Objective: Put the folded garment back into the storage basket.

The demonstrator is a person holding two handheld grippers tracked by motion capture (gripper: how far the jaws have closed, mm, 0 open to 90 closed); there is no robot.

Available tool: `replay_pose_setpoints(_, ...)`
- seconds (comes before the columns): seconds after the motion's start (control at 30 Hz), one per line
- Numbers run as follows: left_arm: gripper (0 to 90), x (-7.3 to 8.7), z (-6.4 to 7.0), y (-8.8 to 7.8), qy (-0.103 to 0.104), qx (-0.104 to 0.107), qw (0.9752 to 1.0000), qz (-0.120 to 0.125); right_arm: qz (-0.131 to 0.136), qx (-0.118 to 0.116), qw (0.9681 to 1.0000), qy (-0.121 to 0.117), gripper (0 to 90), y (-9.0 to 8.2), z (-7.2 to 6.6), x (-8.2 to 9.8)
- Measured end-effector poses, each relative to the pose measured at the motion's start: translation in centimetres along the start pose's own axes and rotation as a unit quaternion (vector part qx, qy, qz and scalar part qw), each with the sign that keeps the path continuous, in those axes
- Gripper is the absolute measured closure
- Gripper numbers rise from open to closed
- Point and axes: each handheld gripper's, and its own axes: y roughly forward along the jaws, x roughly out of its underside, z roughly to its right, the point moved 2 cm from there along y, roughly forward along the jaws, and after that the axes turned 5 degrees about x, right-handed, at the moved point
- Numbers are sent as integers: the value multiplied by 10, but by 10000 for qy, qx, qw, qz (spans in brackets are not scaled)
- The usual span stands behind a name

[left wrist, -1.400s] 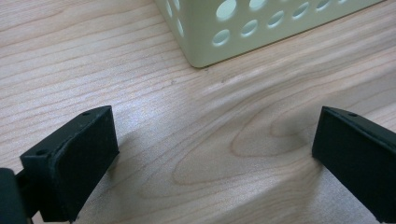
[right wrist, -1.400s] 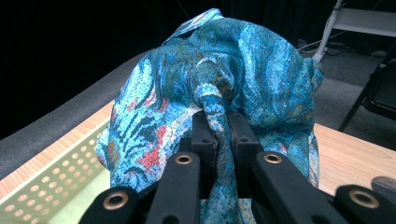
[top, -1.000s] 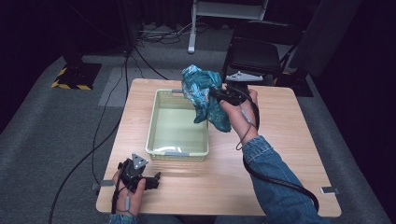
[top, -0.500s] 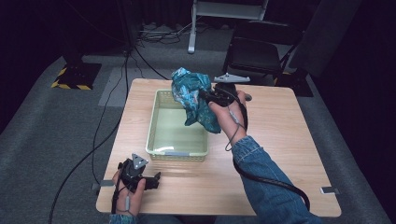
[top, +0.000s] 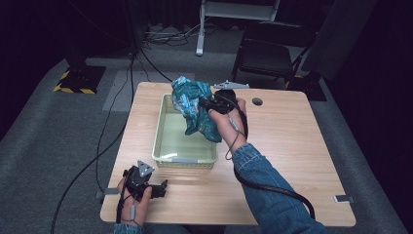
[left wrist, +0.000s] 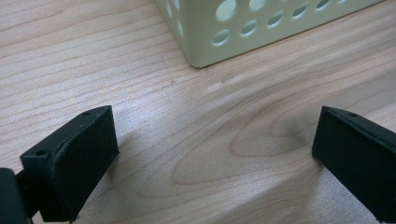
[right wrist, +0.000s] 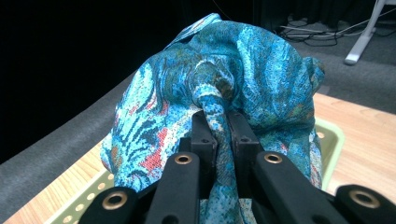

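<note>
Our right tool (right wrist: 219,135) pinches the cloth (right wrist: 224,79) above the basket (top: 168,146); our left tool (left wrist: 215,154) rests spread on the surface (left wrist: 196,121).

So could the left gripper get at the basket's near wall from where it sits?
Probably yes: the left gripper is open, and bare table lies between it and the basket.
</note>
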Motion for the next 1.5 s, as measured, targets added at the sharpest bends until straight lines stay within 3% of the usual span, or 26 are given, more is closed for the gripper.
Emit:
replay_pose_setpoints(0.33,3,0,0,0,-2,1,10000,-3,-150,-63,9997,186,830,14,-6,11)
replay_pose_setpoints(1.37,3,0,0,0,12,-7,10000,-5,-405,-157,9985,329,828,43,-19,36)
replay_pose_setpoints(1.43,3,0,0,0,7,-6,10000,-6,-399,-229,9981,412,791,45,-19,38)
replay_pose_setpoints(1.47,3,0,0,0,10,-6,10000,-7,-335,-278,9979,470,704,45,-19,39)
replay_pose_setpoints(1.5,3,0,0,0,7,-4,10000,-8,-226,-315,9976,578,562,46,-18,38)
